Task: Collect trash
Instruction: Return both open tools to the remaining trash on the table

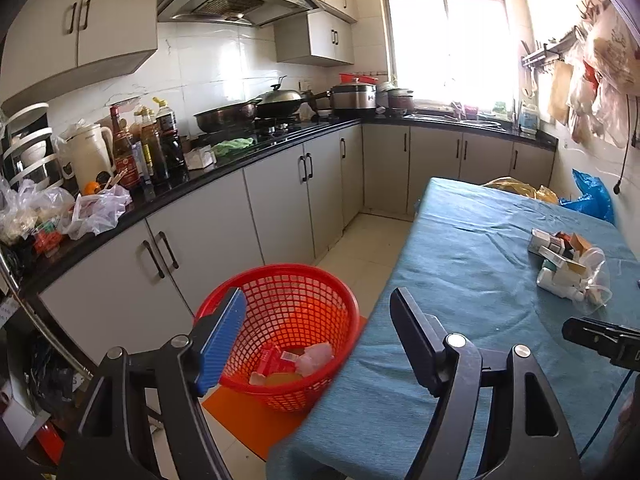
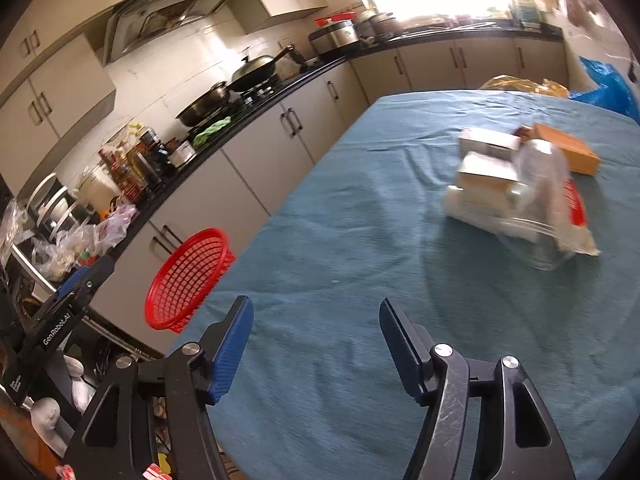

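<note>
A red mesh basket stands on the floor beside the blue-clothed table and holds a few wrappers and small boxes. My left gripper is open and empty, hovering over the basket and the table's left edge. A pile of trash, small boxes, a white bottle and clear plastic, lies on the table's right side; it also shows in the left wrist view. My right gripper is open and empty above the cloth, short of the pile. The basket also shows in the right wrist view.
A black counter with bottles, a kettle, pans and plastic bags runs along the left wall above grey cabinets. A yellow bag and a blue bag sit past the table's far end. An orange mat lies under the basket.
</note>
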